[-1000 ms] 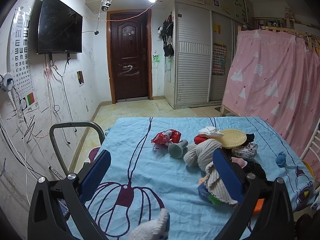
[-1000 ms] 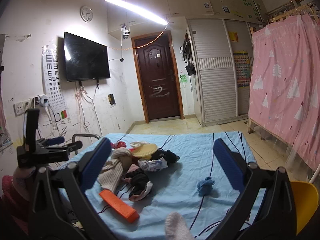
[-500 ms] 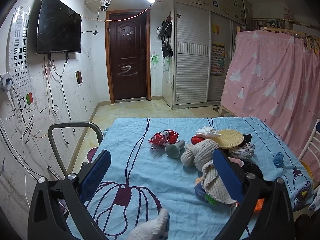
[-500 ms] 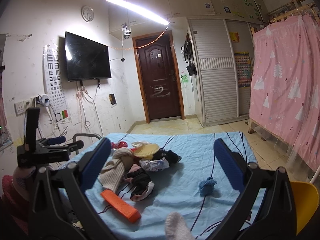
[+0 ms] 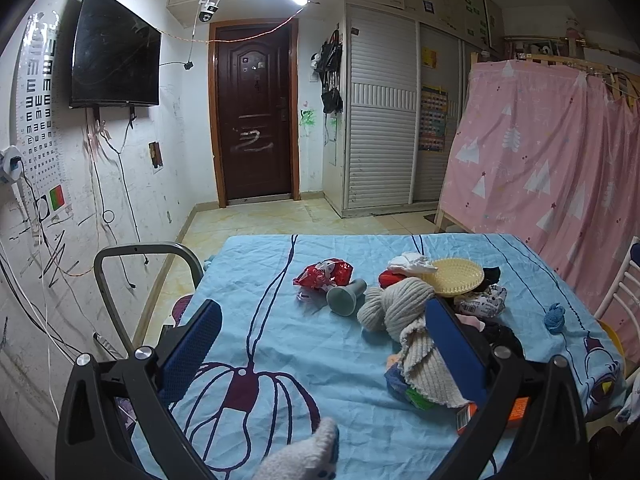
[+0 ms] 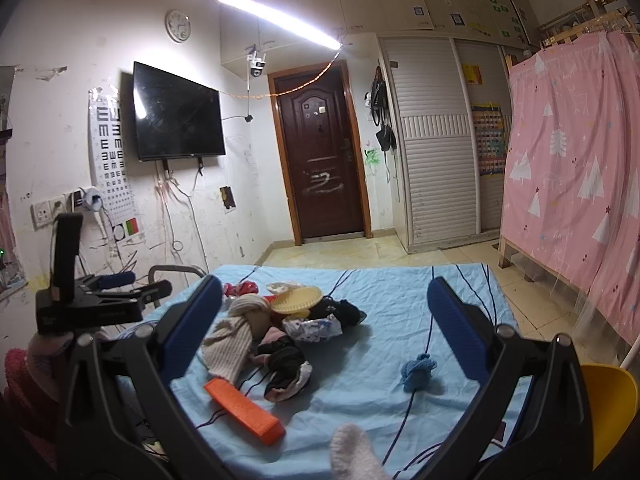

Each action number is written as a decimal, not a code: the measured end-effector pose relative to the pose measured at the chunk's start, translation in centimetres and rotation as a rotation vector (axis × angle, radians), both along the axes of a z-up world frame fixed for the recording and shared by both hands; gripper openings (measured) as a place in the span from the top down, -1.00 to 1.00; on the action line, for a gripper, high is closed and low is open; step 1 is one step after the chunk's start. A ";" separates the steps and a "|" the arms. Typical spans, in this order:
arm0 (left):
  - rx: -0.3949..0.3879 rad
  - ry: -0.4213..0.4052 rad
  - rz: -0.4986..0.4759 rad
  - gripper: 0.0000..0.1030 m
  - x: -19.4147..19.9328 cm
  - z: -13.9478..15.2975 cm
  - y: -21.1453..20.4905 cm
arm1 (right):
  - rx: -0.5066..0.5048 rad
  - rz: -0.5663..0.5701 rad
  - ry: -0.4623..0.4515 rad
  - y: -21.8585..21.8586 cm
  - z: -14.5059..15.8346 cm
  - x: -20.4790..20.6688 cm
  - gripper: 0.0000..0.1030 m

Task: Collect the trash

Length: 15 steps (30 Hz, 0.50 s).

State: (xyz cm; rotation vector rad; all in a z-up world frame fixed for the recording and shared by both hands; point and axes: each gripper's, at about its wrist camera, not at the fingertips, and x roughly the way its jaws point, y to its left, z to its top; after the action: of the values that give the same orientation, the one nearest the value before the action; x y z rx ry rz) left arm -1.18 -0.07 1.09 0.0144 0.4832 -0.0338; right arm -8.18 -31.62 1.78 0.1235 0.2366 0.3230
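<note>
Left gripper [image 5: 322,336], jaws spread and empty, above the blue bedsheet [image 5: 280,344]. The red wrapper [image 5: 324,274], the likeliest trash, lies ahead at 12 o'clock, its long axis running 9 to 3. The left gripper appears the nearer. A grey cup [image 5: 346,296] on its side just beside the wrapper at 5 o'clock partly blocks a straight approach; the clothes pile [image 5: 416,316] sits at 2 o'clock. Right gripper [image 6: 324,328], likewise spread and empty, faces the pile, with an orange box [image 6: 244,410] at 7 o'clock.
</note>
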 end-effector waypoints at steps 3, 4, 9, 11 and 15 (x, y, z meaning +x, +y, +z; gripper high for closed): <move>-0.001 0.000 0.001 -0.81 0.0 0.0 0.0 | 0.000 0.002 -0.001 0.1 0.0 0.0 -0.91; 0.000 0.000 0.000 -0.81 0.0 0.0 0.0 | 0.000 0.002 -0.001 0.1 0.0 0.0 -0.91; 0.000 0.000 0.001 -0.81 0.0 0.0 0.0 | -0.001 0.001 -0.001 0.1 0.0 0.0 -0.91; 0.000 0.000 0.000 -0.81 0.0 0.0 0.0 | 0.001 0.003 -0.001 0.1 0.0 0.0 -0.91; 0.000 0.000 0.000 -0.81 0.0 0.0 -0.1 | 0.002 0.004 -0.001 0.2 0.0 0.0 -0.91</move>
State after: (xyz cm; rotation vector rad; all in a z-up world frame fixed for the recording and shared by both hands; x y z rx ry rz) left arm -1.17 -0.20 1.10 0.0148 0.4830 -0.0337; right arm -8.23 -31.39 1.77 0.1247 0.2357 0.3274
